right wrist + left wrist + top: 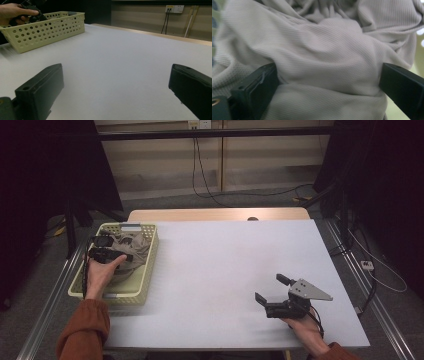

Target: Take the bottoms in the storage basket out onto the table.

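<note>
Beige cloth (131, 247) lies bunched inside the pale yellow basket (148, 270) at the left edge of the white worktop (230, 270) in the high view. The left hand-held gripper (111, 246) dips into that basket from the near side, likely to pull the cloth out. The right hand-held gripper (272, 294) hovers low over bare worktop well apart, probably waiting to help.

In the left gripper view, the cloth (324, 57) bulges between the spread jaws, which press against a fold but have not pinched it: released.

In the right gripper view, the jaws stand wide apart, grasping nothing; the basket (45, 31) sits far off, with the other hand (15, 12) over it.
</note>
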Action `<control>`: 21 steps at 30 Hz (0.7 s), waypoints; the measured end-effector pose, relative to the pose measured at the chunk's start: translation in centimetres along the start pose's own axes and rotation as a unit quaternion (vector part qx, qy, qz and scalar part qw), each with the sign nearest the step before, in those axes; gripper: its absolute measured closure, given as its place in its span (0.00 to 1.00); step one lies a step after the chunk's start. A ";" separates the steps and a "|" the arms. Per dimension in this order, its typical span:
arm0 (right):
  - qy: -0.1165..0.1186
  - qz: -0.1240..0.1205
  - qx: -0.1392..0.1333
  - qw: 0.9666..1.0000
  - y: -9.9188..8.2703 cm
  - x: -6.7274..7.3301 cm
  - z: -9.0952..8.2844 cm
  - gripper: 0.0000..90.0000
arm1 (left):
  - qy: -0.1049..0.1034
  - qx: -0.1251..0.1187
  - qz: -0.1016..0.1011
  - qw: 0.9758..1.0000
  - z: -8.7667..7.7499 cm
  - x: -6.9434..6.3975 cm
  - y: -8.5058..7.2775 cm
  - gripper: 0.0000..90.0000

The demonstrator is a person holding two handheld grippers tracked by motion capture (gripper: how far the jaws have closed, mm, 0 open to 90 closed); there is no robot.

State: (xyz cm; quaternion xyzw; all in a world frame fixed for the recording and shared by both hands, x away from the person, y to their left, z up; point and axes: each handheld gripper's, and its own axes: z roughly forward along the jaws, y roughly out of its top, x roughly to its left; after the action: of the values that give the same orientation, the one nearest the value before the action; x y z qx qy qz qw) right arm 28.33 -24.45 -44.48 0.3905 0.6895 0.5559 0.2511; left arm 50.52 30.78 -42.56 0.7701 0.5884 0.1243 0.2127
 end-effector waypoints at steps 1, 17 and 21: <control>0.000 0.000 0.000 1.000 0.0 0.0 0.0 0.00 | -0.002 0.005 0.001 1.000 0.2 0.0 0.0 0.01; 0.005 0.001 0.000 1.000 0.0 0.1 -0.1 0.00 | 0.027 0.030 0.052 0.998 2.0 -0.7 -0.4 0.00; 0.005 0.001 0.000 1.000 0.0 0.1 0.0 0.00 | 0.026 0.037 0.051 0.998 2.0 -0.7 -0.4 0.01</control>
State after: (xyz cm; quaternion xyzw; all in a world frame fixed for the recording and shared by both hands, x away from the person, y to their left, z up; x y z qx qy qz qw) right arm 28.25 -24.36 -44.44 0.3883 0.6905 0.5579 0.2474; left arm 50.84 29.85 -44.43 0.8028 0.5580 0.1330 0.1627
